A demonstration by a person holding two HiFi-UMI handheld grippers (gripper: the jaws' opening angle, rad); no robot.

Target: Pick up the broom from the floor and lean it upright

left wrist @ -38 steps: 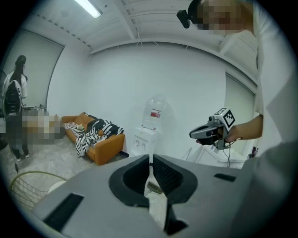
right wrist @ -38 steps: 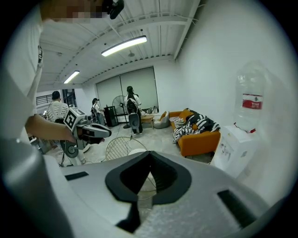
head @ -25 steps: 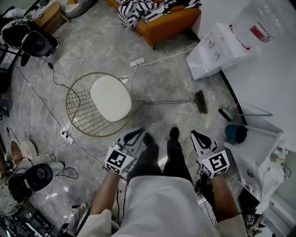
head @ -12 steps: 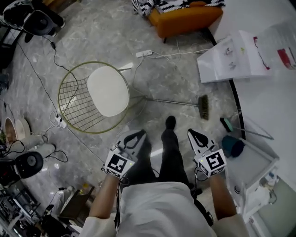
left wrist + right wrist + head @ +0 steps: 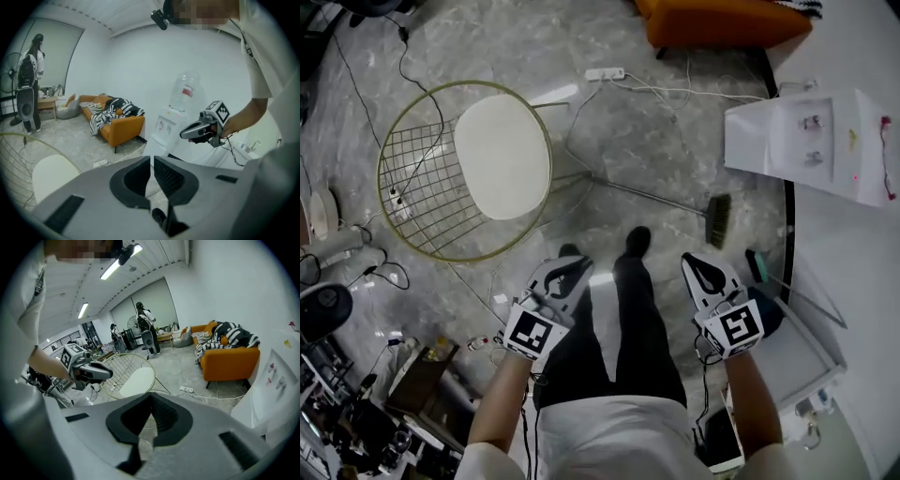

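Fingers (image 5: 165, 177) together, empty: left gripper (image 5: 572, 267), right gripper (image 5: 701, 266) | broom (image 5: 661, 198) flat on open floor (image 5: 656, 141), beside chair (image 5: 502, 159)

The grey marbled floor (image 5: 656, 131) carries a broom (image 5: 718, 221) lying flat, brush head toward the floor's right edge and handle running to the base of a wire chair (image 5: 502, 159). Beyond these lie a white power strip (image 5: 605, 73) with cables, near an orange sofa (image 5: 722, 21).

From the person's feet (image 5: 636, 241), the broom (image 5: 656, 198) lies on the floor (image 5: 516, 47) at twelve o'clock, the wire chair (image 5: 502, 159) at ten o'clock, the power strip (image 5: 605, 73) behind the broom, the sofa (image 5: 722, 19) at one o'clock.
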